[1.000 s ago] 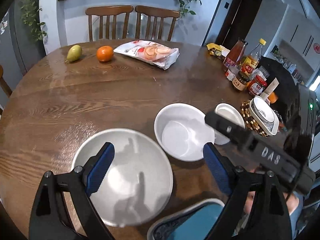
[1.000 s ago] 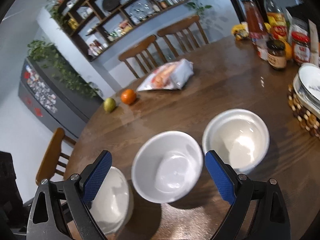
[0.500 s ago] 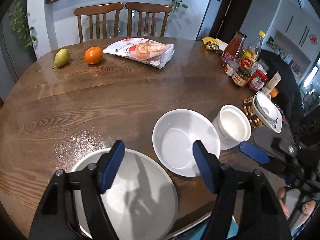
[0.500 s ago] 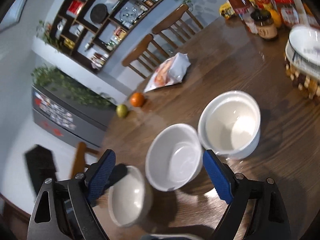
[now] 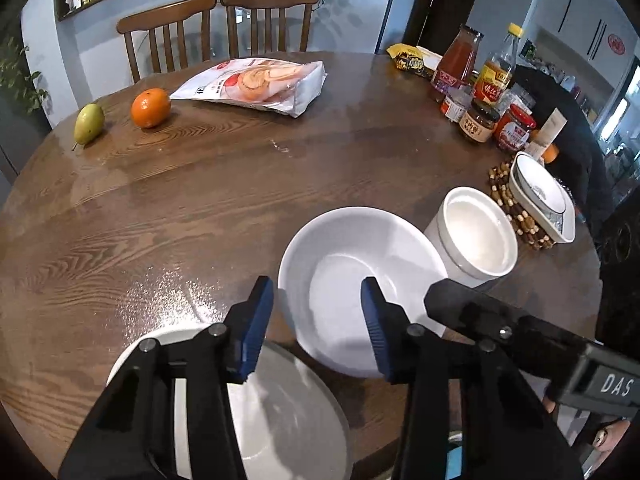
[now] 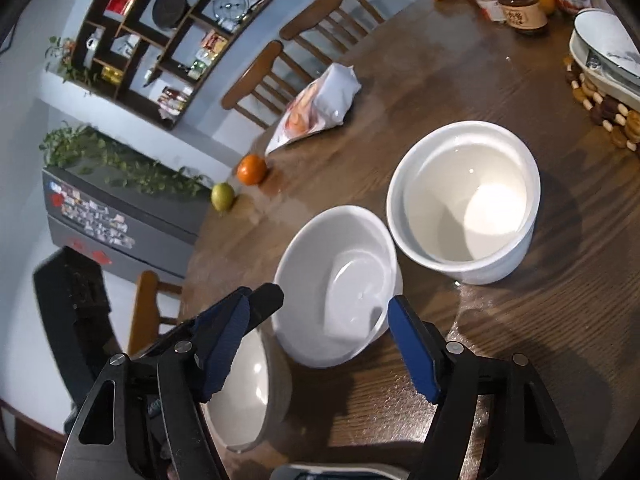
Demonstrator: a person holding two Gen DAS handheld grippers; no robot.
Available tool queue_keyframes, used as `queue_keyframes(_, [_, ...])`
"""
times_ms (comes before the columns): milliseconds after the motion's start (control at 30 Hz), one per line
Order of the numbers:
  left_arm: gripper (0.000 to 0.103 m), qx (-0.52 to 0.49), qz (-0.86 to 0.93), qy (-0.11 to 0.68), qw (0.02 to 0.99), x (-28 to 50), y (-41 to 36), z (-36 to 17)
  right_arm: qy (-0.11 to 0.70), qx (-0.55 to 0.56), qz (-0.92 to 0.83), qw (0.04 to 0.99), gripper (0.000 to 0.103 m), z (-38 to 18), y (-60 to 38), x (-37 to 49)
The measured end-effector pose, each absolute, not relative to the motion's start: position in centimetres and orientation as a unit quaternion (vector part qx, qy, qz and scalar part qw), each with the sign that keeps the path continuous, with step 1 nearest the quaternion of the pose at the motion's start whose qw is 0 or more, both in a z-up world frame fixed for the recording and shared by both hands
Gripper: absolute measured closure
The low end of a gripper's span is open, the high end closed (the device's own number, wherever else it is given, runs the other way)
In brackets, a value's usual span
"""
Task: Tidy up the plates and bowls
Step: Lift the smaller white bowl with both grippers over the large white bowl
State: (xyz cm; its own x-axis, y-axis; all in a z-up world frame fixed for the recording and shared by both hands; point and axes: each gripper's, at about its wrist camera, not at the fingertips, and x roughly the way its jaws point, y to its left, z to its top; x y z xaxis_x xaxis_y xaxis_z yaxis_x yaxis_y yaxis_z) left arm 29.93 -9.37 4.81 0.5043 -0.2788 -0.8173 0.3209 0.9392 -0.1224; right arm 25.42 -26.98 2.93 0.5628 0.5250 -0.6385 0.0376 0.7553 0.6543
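On the round wooden counter (image 5: pixel 200 200) stand three white dishes in a row near the front edge: a wide shallow bowl (image 5: pixel 288 412) closest to the camera, a middle bowl (image 5: pixel 360 280) beside it, and a tall straight-walled bowl (image 5: pixel 476 236) just past that one. The middle bowl and the tall bowl look as if they touch, or nearly so.

The left gripper (image 5: pixel 316 328) points steeply down over the gap between the shallow bowl and the middle bowl. Its blue-padded fingers (image 5: pixel 256 328) are narrow and closing. The near-left rim of the middle bowl lies between them, but the pads do not visibly press on it. The left finger hangs above the far edge of the shallow bowl.

The right gripper (image 6: pixel 320 356) comes in from the other side, and its black body crosses the lower right of the left wrist view. Its fingers (image 6: pixel 412 352) are moderately wide and closing, and straddle the near side of the middle bowl (image 6: pixel 340 280) without clear contact. In the right wrist view the shallow bowl (image 6: pixel 244 392) sits under the left finger, and the tall bowl (image 6: pixel 464 200) stands to the right.

Farther back lie a pear (image 5: pixel 89 123), an orange (image 5: pixel 150 107) and a snack bag (image 5: pixel 256 84). At the right edge stand sauce bottles and jars (image 5: pixel 480 92), and another white dish (image 5: pixel 540 200) rests on a beaded trivet (image 5: pixel 508 204). Two wooden chairs (image 5: pixel 216 28) are behind the counter.
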Motion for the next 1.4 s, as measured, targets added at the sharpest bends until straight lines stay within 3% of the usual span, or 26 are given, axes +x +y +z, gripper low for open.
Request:
queue_keyframes(233, [0.061,0.045,-0.173,0.466,0.866,30.7,-10.4,4.0,0.454,0.313,0.118,0.826,0.029,2.0,-27.6,26.0])
queue_keyframes(533, [0.061,0.085,-0.165,0.458,0.869,31.2,-11.3,3.6,0.459,0.308,0.112,0.825,0.039,1.4,-27.8,26.0])
queue_keyframes(767, [0.059,0.084,-0.155,0.466,0.867,31.8,-11.3,3.5,0.462,0.329,0.116,0.815,0.039,1.1,-28.4,26.0])
queue_keyframes(833, [0.049,0.085,-0.150,0.469,0.866,31.9,-11.2,3.3,0.463,0.327,0.115,0.816,0.039,1.1,-28.2,25.9])
queue_keyframes(900, [0.047,0.084,-0.149,0.474,0.864,31.9,-11.0,3.0,0.464,0.322,0.115,0.817,0.040,1.1,-28.0,25.9])
queue_keyframes(1000, [0.049,0.083,-0.149,0.484,0.858,32.1,-11.0,2.6,0.467,0.319,0.119,0.816,0.048,1.0,-27.9,26.0])
queue_keyframes(1200, [0.062,0.084,-0.154,0.490,0.854,31.9,-11.6,1.8,0.483,0.321,0.132,0.804,0.057,0.3,-27.5,26.5])
queue_keyframes(1400, [0.064,0.079,-0.155,0.474,0.863,30.9,-11.6,2.7,0.475,0.302,0.124,0.817,0.059,0.9,-27.2,26.3])
